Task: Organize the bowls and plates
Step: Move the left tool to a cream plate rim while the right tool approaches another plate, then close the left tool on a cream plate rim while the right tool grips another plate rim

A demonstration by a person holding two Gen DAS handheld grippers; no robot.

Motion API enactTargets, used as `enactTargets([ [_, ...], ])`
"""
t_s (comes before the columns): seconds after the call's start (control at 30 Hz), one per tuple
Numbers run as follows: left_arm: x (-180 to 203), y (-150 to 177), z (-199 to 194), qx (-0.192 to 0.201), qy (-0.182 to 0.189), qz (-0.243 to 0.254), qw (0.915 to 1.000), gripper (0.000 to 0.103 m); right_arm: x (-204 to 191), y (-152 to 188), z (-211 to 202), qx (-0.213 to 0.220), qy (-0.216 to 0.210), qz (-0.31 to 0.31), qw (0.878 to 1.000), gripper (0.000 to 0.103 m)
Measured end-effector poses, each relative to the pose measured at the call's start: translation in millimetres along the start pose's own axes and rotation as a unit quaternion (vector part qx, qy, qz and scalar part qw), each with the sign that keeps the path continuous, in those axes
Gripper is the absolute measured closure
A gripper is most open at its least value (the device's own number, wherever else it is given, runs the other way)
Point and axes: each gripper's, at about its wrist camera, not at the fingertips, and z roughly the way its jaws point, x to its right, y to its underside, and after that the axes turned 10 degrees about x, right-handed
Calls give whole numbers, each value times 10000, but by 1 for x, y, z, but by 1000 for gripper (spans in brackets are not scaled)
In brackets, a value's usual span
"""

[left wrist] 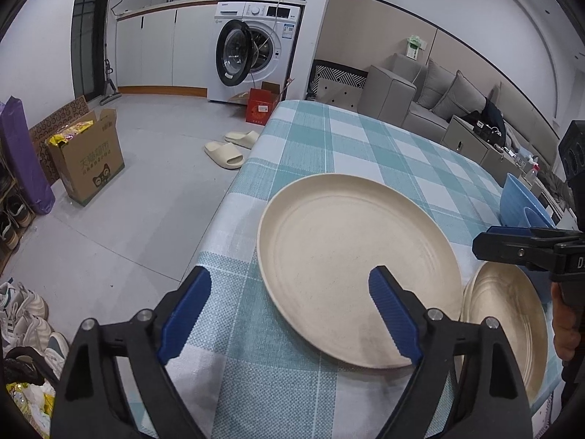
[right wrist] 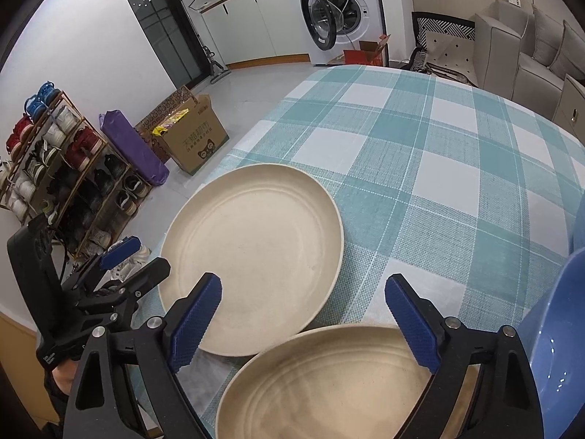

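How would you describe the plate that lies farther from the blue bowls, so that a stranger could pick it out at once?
Start at the table with the teal checked cloth. Two cream plates lie on it near the front edge, with blue bowls at the right. The plate meant is the one nearer the table's left edge; its neighbour, the other plate, lies next to the bowls.

large cream plate (left wrist: 358, 270) flat on cloth; second cream plate (right wrist: 329, 384) touching its edge; blue bowls (left wrist: 523, 205) beyond
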Motion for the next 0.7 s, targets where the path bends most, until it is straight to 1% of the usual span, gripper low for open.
enactTargets([
  [0.03,-1,1,2,-32,-25,-16,10000,16,-1,0,3,-18,13,-22,10000,12],
  [0.13,-5,3,7,-153,-24,-148,9998,29,-1,2,10,-78,24,-45,10000,15],
  [0.17,-6,4,9,-205,-6,-193,9996,33,-1,3,12,-97,20,-38,9999,19],
  [0.2,-7,5,10,-235,7,-219,9995,35,0,3,15,-129,16,-35,9999,23],
  [0.27,-8,7,12,-280,7,-249,9993,41,-1,5,19,-182,27,-52,9998,26],
  [0.33,-9,8,13,-301,14,-266,9992,43,-1,6,21,-195,50,-95,9998,30],
  [0.4,-8,9,14,-326,13,-256,9991,47,-1,7,23,-235,73,-119,9996,38],
  [0.47,-9,10,16,-375,18,-255,9990,54,-1,7,26,-274,77,-129,9995,40],
  [0.63,-8,13,18,-430,57,-259,9987,58,0,8,29,-305,108,-139,9994,46],
  [0.7,-6,14,19,-445,64,-247,9987,61,0,9,30,-329,133,-142,9993,51],
])
